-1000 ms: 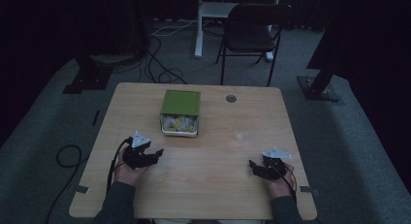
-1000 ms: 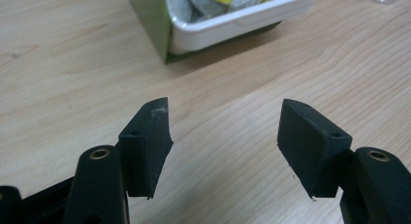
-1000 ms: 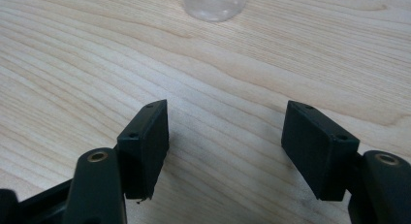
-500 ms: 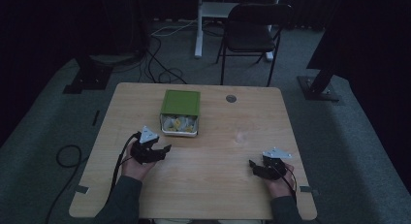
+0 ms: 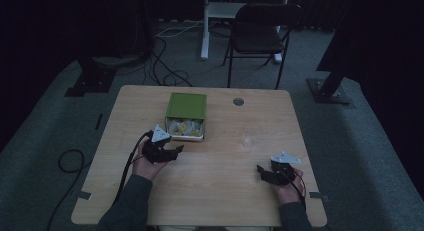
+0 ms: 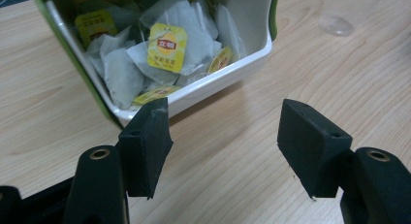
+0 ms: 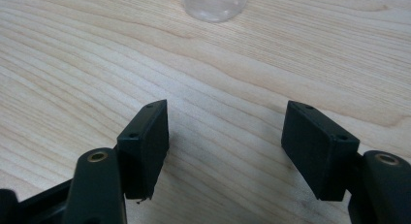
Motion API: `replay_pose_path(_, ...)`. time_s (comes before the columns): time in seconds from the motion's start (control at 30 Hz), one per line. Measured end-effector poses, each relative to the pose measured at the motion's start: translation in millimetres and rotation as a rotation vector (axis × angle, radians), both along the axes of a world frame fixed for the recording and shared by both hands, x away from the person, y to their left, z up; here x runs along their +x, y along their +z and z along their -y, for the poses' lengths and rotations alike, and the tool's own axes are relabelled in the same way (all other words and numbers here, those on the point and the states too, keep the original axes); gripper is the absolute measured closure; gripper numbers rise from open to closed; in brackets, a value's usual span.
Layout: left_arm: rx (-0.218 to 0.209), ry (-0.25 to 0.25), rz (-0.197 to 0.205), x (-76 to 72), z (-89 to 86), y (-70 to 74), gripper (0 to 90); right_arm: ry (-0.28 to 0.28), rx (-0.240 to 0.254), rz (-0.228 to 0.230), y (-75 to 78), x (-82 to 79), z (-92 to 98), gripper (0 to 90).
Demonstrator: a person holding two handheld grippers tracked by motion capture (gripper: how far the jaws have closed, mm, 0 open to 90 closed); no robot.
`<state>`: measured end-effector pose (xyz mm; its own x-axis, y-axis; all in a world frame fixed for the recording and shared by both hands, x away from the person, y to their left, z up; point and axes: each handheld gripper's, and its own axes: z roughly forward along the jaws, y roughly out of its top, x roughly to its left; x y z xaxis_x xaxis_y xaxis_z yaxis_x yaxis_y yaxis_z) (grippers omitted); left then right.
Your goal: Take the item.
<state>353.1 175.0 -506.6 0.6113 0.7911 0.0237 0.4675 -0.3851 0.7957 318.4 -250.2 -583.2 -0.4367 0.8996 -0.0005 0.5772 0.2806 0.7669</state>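
A green box (image 5: 186,107) lies open on the wooden table (image 5: 215,196), and its white tray (image 6: 228,78) holds several tea bags (image 6: 165,44) with yellow tags. My left gripper (image 5: 177,150) hovers just in front of the tray's near edge, open, with nothing between its jaws (image 6: 223,120). A small clear cup (image 5: 248,140) stands to the right of the box, seen again as the cup (image 6: 339,20) and the cup (image 7: 213,3). My right gripper (image 5: 260,170) rests near the table's front right, open and empty (image 7: 225,115), pointing toward the cup.
A round cable hole (image 5: 238,101) sits in the table behind the cup. A black folding chair (image 5: 260,31) and stand bases with cables are on the floor beyond the table. Bare wood lies between the two grippers.
My left gripper has moved forward and right, from the table's left front up to the box's open end. The right gripper has stayed in place.
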Motion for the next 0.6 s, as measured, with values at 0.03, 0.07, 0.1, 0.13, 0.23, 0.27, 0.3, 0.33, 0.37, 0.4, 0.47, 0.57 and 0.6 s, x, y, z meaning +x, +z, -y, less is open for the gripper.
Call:
replay_pose_path(0.03, 0.001, -0.001, -0.001, 1.1, 1.5, 0.2, 37.3, 0.000, 0.000, 0.000, 0.0, 0.0, -0.1, 33.5)
replay_pose_path(0.07, -0.002, -0.005, 0.000, 2.3, 2.8, 0.4, 37.3, 0.000, 0.000, 0.000, 0.0, 0.1, -0.1, 33.5)
replay_pose_path(0.1, -0.004, -0.006, 0.001, 3.0, 3.6, 0.7, 37.3, 0.000, 0.000, 0.000, 0.0, 0.1, -0.1, 33.5)
replay_pose_path(0.13, -0.009, -0.011, 0.001, 4.4, 5.6, 1.1, 37.4, 0.000, 0.000, 0.000, 0.0, 0.1, -0.1, 33.5)
replay_pose_path(0.23, -0.008, -0.017, 0.002, 7.7, 9.0, 1.4, 37.5, -0.001, 0.000, 0.000, 0.0, 0.3, -0.4, 33.5)
replay_pose_path(0.27, -0.009, -0.017, -0.001, 9.0, 10.6, 1.4, 37.5, -0.001, 0.001, 0.000, 0.0, 0.4, -0.5, 33.5)
replay_pose_path(0.3, -0.006, -0.018, -0.001, 10.5, 12.3, 1.7, 37.5, -0.001, 0.001, 0.000, 0.0, 0.5, -0.6, 33.5)
replay_pose_path(0.33, -0.010, -0.020, 0.002, 11.7, 14.0, 1.9, 37.5, -0.001, 0.001, 0.000, 0.0, 0.5, -0.6, 33.5)
replay_pose_path(0.37, -0.014, -0.023, 0.003, 13.0, 15.4, 2.3, 37.7, -0.001, 0.001, 0.000, 0.0, 0.5, -0.6, 33.6)
replay_pose_path(0.4, -0.019, -0.026, 0.005, 14.6, 17.0, 2.4, 37.8, 0.000, 0.001, 0.000, 0.0, 0.6, -0.7, 33.5)
replay_pose_path(0.47, -0.026, -0.027, 0.001, 17.5, 20.1, 2.4, 37.8, 0.000, 0.001, 0.000, 0.0, 0.6, -0.7, 33.5)
replay_pose_path(0.57, -0.022, -0.035, 0.005, 21.2, 26.9, 2.4, 37.8, 0.001, 0.001, -0.001, 0.0, 0.8, -0.8, 33.5)
replay_pose_path(0.6, -0.023, -0.038, 0.005, 22.3, 29.2, 2.5, 37.8, 0.001, 0.001, -0.001, 0.0, 0.8, -0.9, 33.6)
